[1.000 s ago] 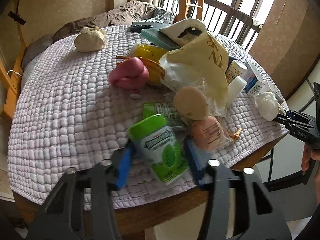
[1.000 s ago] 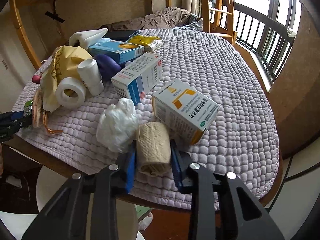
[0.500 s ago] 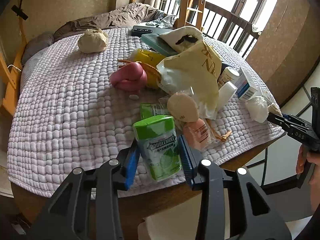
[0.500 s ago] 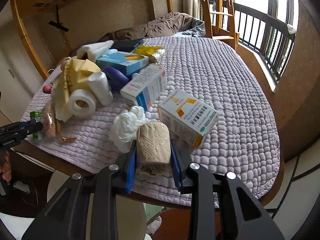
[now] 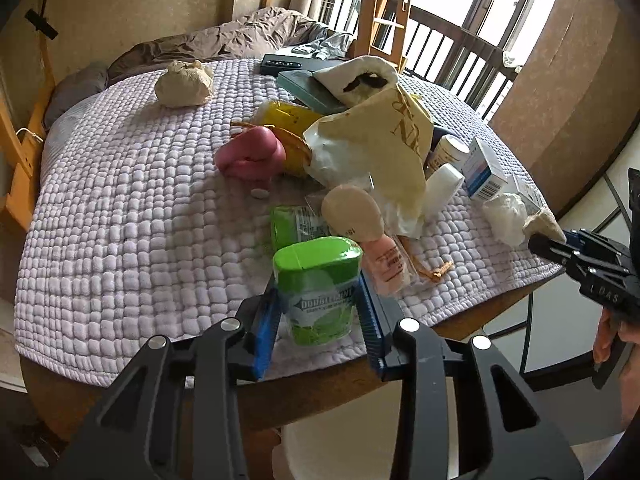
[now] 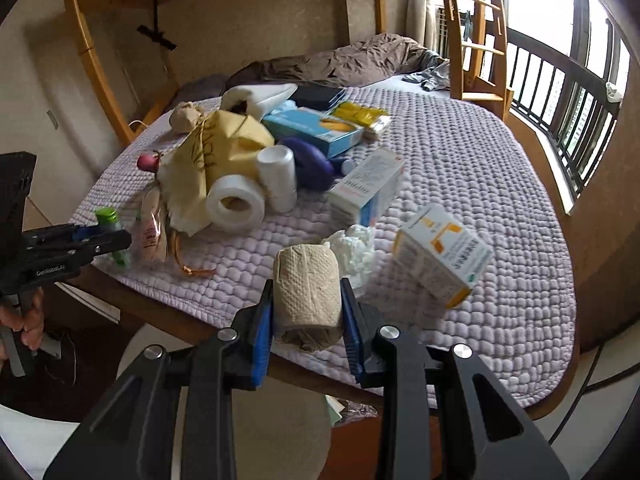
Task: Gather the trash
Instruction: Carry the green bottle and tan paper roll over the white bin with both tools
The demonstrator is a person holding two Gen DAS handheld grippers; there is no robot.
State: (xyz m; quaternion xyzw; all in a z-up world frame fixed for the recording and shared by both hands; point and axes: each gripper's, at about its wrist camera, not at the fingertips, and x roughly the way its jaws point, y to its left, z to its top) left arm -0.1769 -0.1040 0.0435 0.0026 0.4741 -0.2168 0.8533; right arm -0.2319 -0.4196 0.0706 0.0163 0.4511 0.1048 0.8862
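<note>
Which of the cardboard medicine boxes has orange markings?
The white box with orange markings nearest the right gripper, lying alone to the right of the white tissue wad. The other white box has blue print, and the teal box sits farther back.

The left claw [image 5: 318, 312] and right claw [image 6: 306, 312] are both clamped, each on an object.

Two tongs [image 5: 318, 322] [image 6: 306, 328], three medicine boxes [image 6: 442, 256] [image 6: 366, 188] [image 6: 316, 130], one tape roll [image 6: 236, 204].
</note>
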